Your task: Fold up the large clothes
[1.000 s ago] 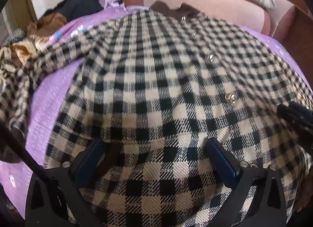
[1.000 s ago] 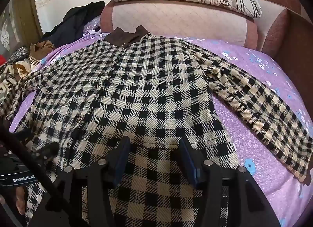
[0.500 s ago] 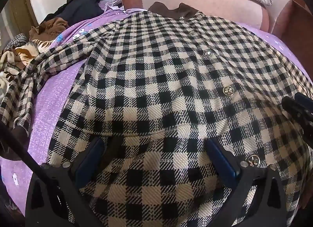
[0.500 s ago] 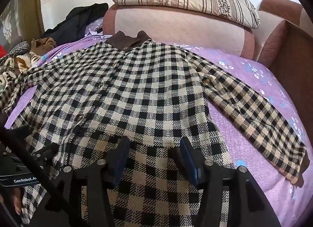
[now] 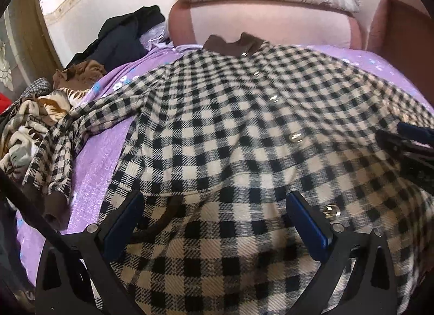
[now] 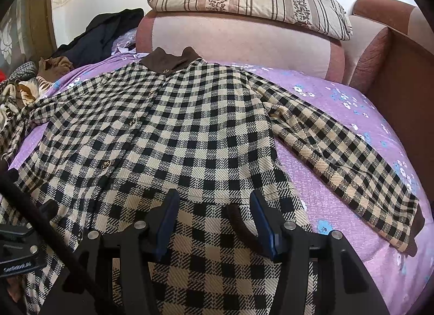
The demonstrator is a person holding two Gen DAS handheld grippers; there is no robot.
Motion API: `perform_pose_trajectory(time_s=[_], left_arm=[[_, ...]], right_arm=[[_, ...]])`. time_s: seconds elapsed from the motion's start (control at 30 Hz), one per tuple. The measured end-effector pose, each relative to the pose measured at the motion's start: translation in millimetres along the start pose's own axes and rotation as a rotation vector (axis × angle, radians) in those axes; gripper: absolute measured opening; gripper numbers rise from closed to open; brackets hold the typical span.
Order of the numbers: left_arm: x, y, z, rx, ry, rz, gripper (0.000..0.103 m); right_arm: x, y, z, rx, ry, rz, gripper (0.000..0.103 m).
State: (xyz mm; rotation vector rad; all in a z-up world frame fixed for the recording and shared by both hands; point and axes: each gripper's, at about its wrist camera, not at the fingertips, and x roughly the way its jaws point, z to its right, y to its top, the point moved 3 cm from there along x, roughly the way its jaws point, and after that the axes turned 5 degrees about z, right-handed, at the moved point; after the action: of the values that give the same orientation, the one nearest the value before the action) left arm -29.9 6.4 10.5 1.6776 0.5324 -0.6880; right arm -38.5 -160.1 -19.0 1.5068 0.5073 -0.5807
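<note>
Left wrist view: our left gripper [image 5: 214, 220] hangs with jaws wide apart above the checked coat [image 5: 244, 138]; right gripper [image 6: 214, 220] likewise gapes over its hem. We see the coat spread flat on the bed [image 6: 339, 103].

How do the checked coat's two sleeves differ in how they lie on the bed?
The right-hand sleeve lies flat and straight on the purple bedspread, angled away from the body. The left-hand sleeve is rumpled, bends downward, and ends beside the clothes pile. Both have the same black-and-cream check and a dark brown cuff.
</note>
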Motion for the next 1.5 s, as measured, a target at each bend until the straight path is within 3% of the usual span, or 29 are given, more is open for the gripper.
perform_pose_trajectory(time_s=[0.27, 1.5], left_arm=[[-7.4, -0.3, -3.5, -0.026, -0.036, 0.008, 0.103], [0.3, -5.7, 4.9, -0.056, 0.007, -0.011, 0.103]], right_arm=[[2.0, -3.2, 1.2, 0.009, -0.007, -0.003, 0.058], [8.2, -8.3, 0.0, 0.01, -0.003, -0.021, 0.061]])
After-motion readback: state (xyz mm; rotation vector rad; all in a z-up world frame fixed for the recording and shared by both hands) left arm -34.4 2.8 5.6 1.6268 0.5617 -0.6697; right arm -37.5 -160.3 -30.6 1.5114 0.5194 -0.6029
